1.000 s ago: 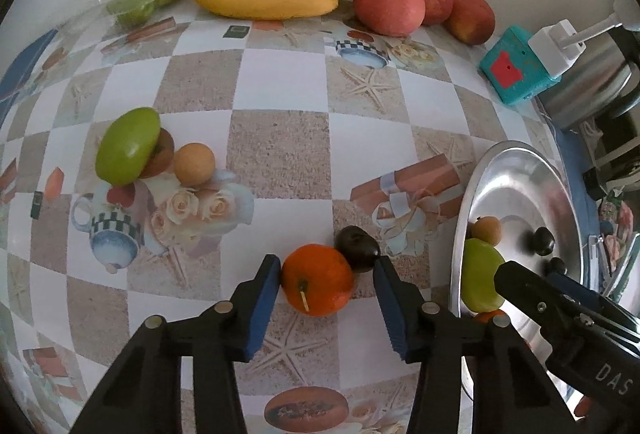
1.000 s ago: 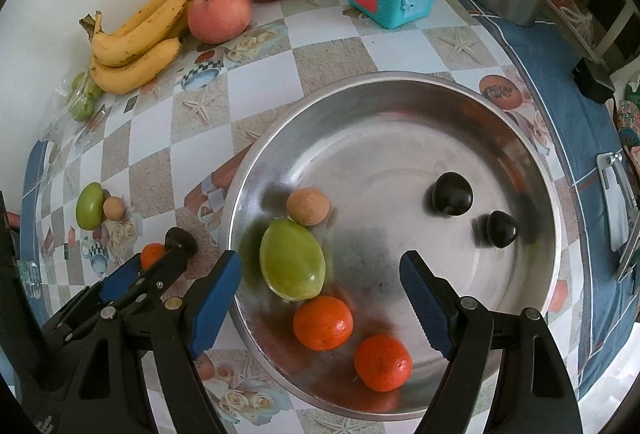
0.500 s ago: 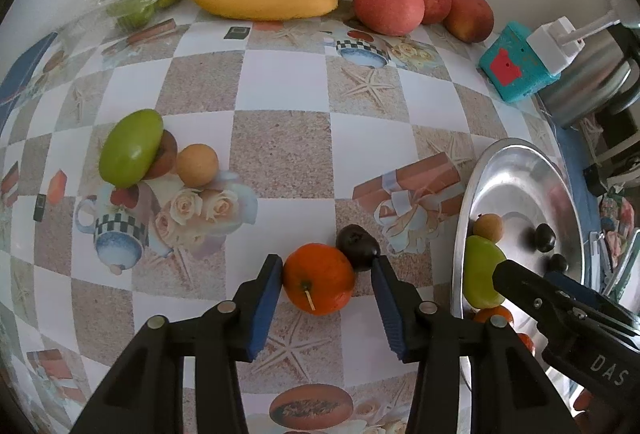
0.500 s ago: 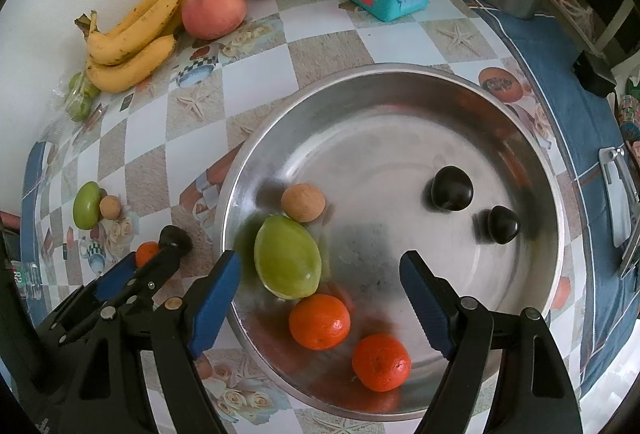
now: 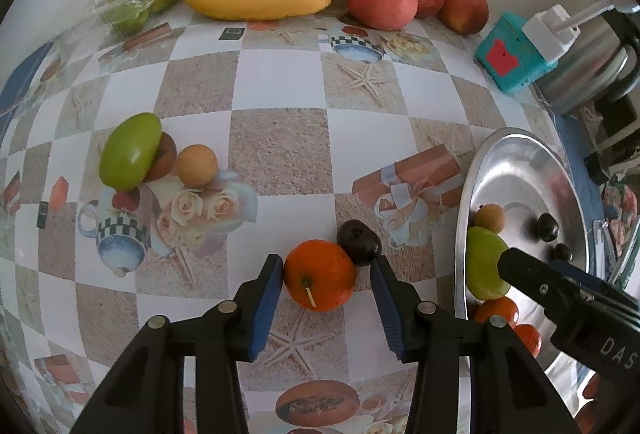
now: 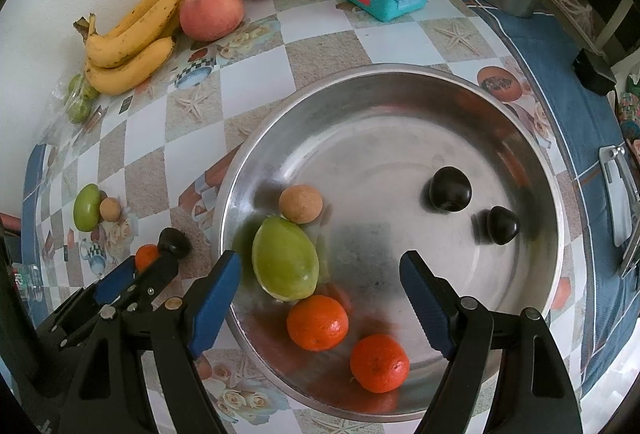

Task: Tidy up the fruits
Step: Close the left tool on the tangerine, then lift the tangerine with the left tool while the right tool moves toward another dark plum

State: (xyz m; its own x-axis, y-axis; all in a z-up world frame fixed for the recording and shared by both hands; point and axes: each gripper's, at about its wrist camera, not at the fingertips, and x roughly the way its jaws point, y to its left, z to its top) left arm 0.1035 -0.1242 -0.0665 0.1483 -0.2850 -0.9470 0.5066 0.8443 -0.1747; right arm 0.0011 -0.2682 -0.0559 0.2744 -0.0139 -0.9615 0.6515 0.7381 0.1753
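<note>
My left gripper (image 5: 326,288) points down at the desk (image 5: 280,154), its jaws partly open around the orange (image 5: 320,280): the left pad looks to touch the orange, the right pad stands just clear, so it is not gripped. The orange's stem faces me. A dark plum (image 5: 358,242) touches the orange's far right side. My right gripper (image 6: 320,286) hangs wide open and empty over the steel bowl (image 6: 400,94), right of the orange; the green mango (image 6: 286,264) there lies lengthwise away from me.
</note>
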